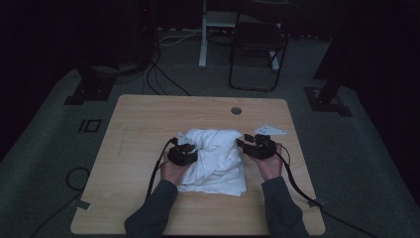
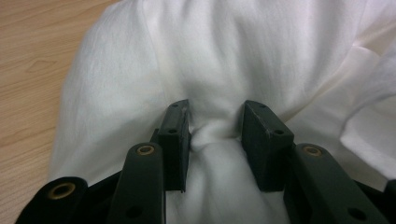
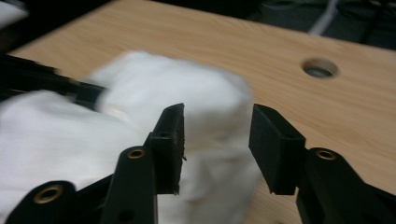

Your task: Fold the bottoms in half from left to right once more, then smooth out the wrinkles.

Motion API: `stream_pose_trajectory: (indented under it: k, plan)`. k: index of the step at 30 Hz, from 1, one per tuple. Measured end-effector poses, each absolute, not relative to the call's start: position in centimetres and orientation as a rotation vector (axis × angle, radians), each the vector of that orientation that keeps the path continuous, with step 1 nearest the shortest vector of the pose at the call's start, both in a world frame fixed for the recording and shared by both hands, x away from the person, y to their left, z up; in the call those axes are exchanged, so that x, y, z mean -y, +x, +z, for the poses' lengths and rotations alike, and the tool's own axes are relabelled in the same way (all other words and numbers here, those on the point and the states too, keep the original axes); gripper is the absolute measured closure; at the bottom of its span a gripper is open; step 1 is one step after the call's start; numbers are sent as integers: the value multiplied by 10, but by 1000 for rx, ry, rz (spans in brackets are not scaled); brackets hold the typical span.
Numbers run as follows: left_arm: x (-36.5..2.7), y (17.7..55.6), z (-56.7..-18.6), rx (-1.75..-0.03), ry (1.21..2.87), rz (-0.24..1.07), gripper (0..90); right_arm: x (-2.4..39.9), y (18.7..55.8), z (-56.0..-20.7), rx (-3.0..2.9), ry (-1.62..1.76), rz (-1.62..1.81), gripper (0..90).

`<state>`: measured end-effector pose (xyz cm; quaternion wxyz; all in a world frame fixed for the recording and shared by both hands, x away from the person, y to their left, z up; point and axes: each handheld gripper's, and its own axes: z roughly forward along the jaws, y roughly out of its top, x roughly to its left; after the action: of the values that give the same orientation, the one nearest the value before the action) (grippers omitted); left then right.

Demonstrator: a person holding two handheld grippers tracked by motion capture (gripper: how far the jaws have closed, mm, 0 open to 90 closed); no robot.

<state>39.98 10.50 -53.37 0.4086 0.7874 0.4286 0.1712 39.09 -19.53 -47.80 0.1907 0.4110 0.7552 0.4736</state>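
While our left tongs (image 2: 215, 128) pinch a fold of the white cloth (image 1: 215, 158) on the tabletop (image 1: 148, 119), our right tongs (image 3: 215, 140) stand released beside it.

You work in a dim room, at a light wooden bench (image 1: 148, 119) with a round cable hole (image 1: 236, 110), standing on grey carpet (image 1: 44, 148) where black cables (image 1: 158, 79) run, with a dark folding chair (image 1: 257, 44) and a white stand (image 1: 204, 34) behind it.

White cloth (image 3: 140, 140) blurred in right gripper view
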Motion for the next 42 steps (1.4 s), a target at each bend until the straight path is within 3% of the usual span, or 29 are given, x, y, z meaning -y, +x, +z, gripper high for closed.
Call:
stream_pose_trajectory:
  k: [6,7,8,10,11,12,17,26,31,32,34,36,37,42]
  plan:
    - [-105,399,-533,-1069,1983,443,617,175,395,-474,-2168,1124,1280,537]
    - [-105,398,-532,-1065,1989,451,616,172,409,-481,-2206,1151,1233,625]
    - [-105,398,-532,-1065,1989,451,614,172,409,-481,-2206,1151,1233,625]
    - [-105,395,-528,-1071,1981,481,608,171,421,-488,-2223,1189,1216,794]
    - [-105,395,-528,-1071,1981,481,598,171,421,-488,-2223,1189,1216,794]
    - [-104,389,-520,-1082,1963,522,561,171,431,-496,-2208,1217,1197,880]
    - [-101,365,-497,-1006,1909,512,552,174,438,-498,-2178,1258,1192,885]
    - [-88,339,-484,-813,1894,255,529,178,440,-496,-2190,1256,1195,881]
    - [-77,337,-485,-790,1917,279,503,178,441,-496,-2193,1260,1200,879]
    - [-75,338,-486,-796,1927,300,536,178,441,-496,-2193,1261,1199,879]
    - [-72,339,-487,-802,1936,304,739,178,442,-497,-2194,1260,1199,879]
    - [-65,338,-489,-772,1943,257,739,178,442,-497,-2194,1262,1198,879]
    - [-59,333,-489,-718,1942,227,878,179,443,-496,-2194,1264,1192,881]
    - [-26,309,-493,-524,2009,155,894,184,449,-494,-2165,1288,1191,886]
